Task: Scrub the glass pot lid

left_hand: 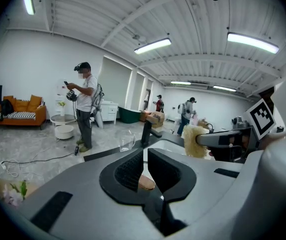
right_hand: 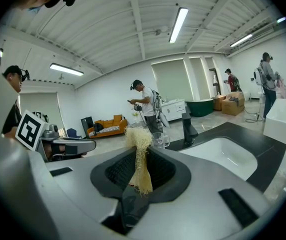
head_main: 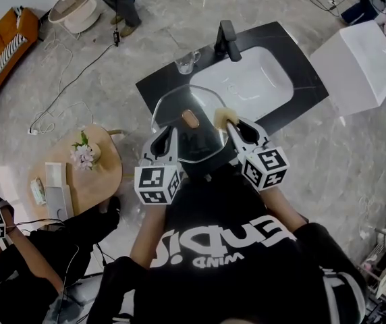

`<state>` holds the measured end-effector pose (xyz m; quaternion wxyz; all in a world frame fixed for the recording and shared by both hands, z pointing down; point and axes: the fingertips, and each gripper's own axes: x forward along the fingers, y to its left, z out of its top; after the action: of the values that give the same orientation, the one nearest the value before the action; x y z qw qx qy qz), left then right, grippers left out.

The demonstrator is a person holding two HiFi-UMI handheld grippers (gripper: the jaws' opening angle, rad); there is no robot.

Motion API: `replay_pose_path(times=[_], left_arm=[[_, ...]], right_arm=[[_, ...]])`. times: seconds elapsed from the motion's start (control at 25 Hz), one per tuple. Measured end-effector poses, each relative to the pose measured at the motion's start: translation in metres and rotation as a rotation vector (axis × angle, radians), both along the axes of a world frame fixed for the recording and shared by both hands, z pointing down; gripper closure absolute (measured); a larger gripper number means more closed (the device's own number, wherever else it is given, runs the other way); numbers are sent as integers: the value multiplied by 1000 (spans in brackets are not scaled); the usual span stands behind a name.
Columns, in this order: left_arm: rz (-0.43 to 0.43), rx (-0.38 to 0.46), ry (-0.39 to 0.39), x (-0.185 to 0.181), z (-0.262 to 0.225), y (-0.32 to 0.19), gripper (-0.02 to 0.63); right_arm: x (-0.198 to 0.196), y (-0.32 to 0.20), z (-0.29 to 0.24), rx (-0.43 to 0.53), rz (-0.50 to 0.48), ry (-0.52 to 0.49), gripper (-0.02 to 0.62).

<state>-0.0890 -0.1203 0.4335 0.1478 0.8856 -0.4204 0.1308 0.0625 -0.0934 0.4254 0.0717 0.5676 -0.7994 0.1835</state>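
**Q:** Lid first. Where is it?
**Me:** The lid (head_main: 200,137) is off the counter, in front of my chest, over the near edge of the sink (head_main: 247,83). Knob (head_main: 190,119) side up. My left tongs (head_main: 168,135) hold it at its near-left rim.

**Q:** State of the tongs?
**Me:** Left tongs are pressed almost together, with only the thin rim between the pads. In the left gripper view the knob (left_hand: 146,183) shows just past the jaws. Right tongs (head_main: 233,125) pinch a loofah (head_main: 223,117), its tuft standing above the tips. It sits by the lid's right rim; touching or not, I cannot tell.

**Q:** Arms?
**Me:** Both forearms are bare and held out from the body. The tongs lie side by side, noses pointing away from me, tipped a little down and angled in toward the lid. The marker cubes are at the near ends.

**Q:** Materials, shapes?
**Me:** Lid: clear glass, round, a shallow dome with a thin bright rim. Knob: oval, smooth, copper-brown. Loofah: pale straw colour, coarse frayed fibres, squeezed flat where the jaws bite and bushy above. Pads are black and ribbed; the tong bodies are smooth grey.

**Q:** Around it?
**Me:** The counter (head_main: 159,90) is a flat black slab and the sink is a glossy white basin with rounded corners. A black faucet (head_main: 228,40) stands at the far edge, with a clear glass mug (head_main: 187,61) just left of it. The floor is grey and marbled.
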Motion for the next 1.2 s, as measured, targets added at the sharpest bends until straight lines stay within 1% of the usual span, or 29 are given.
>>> replay_pose_path(times=[0.04, 0.12, 0.2, 0.24, 0.44, 0.72, 0.88, 1.0, 1.2], left_arm=[[7, -12, 6, 3, 2, -1, 581], [24, -45, 19, 10, 7, -3, 456], [34, -68, 11, 17, 12, -6, 398], [38, -76, 2, 20, 15, -8, 383], [44, -146, -34, 27, 35, -17, 374], [52, -262, -115, 42, 87, -34, 373], [31, -315, -143, 52, 112, -43, 360], [8, -337, -170, 56, 129, -49, 337], [7, -358, -217, 63, 149, -51, 334]], right_arm=[[1, -3, 0, 1, -7, 0, 538], [3, -9, -1, 3, -18, 0, 538], [6, -14, -1, 3, -26, -2, 538], [8, -17, 0, 2, -29, -2, 538], [14, -27, 3, -7, -44, -5, 538], [23, -38, 11, -22, -54, -18, 538], [27, -41, 17, -35, -58, -23, 538], [28, -44, 22, -46, -63, -26, 538], [31, -48, 29, -64, -69, -26, 538]])
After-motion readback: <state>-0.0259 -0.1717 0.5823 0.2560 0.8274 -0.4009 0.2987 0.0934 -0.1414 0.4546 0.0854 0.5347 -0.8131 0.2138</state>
